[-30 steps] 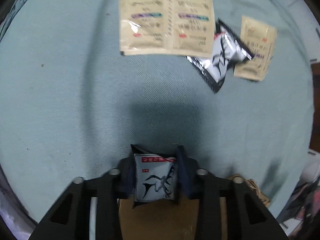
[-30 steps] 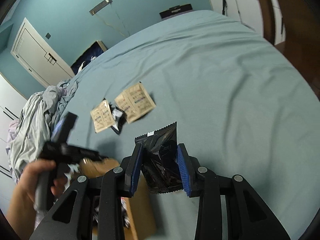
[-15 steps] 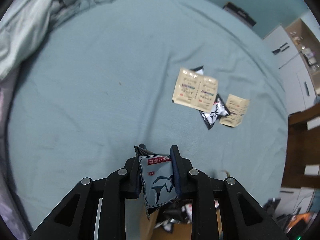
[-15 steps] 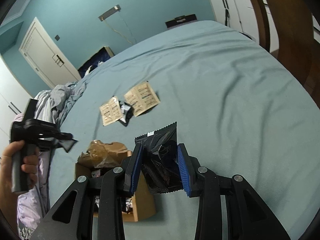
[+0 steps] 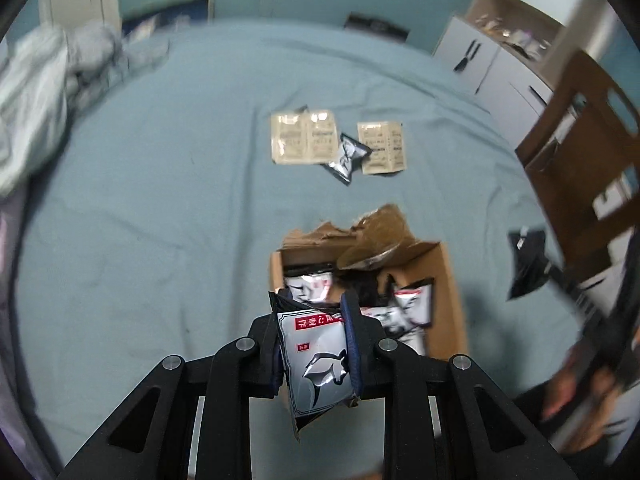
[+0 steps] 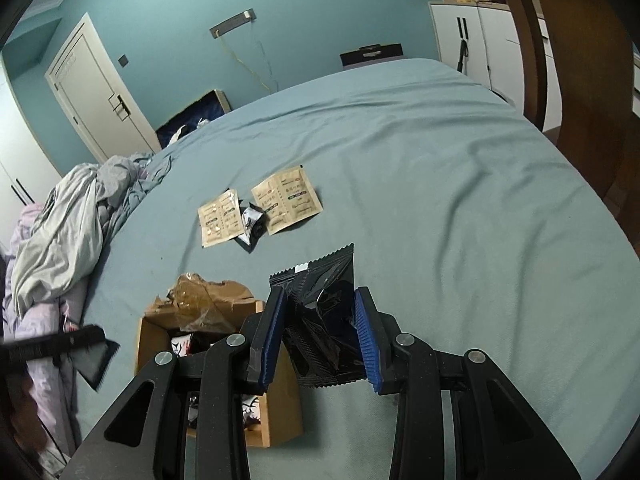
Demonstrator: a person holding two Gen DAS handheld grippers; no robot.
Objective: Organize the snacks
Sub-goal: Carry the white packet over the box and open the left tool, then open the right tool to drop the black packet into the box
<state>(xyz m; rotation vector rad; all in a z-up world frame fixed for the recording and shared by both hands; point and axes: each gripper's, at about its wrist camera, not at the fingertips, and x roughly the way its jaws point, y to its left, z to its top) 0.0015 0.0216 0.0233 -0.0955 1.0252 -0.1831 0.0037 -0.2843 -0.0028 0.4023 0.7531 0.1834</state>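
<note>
My left gripper (image 5: 314,330) is shut on a silver snack packet (image 5: 316,364) with a red label, held above the near edge of an open cardboard box (image 5: 450,292) that holds several like packets. My right gripper (image 6: 320,324) is shut on a black snack packet (image 6: 324,316), held just right of the same box (image 6: 280,420). On the blue bed sheet lie two tan sachets (image 5: 304,137) (image 5: 382,146) with a small silver packet (image 5: 347,156) between them. They also show in the right wrist view (image 6: 288,198).
Crumpled grey bedding (image 6: 68,224) lies at the bed's left side. A brown wooden chair (image 5: 588,152) and white cabinets (image 5: 492,64) stand at the right. A white door (image 6: 96,96) is in the far wall. The box has torn flaps (image 5: 376,232).
My left gripper has pulled back and tilted up with its silver packet, from near the sachets to over the box. My right gripper holds its black packet almost still.
</note>
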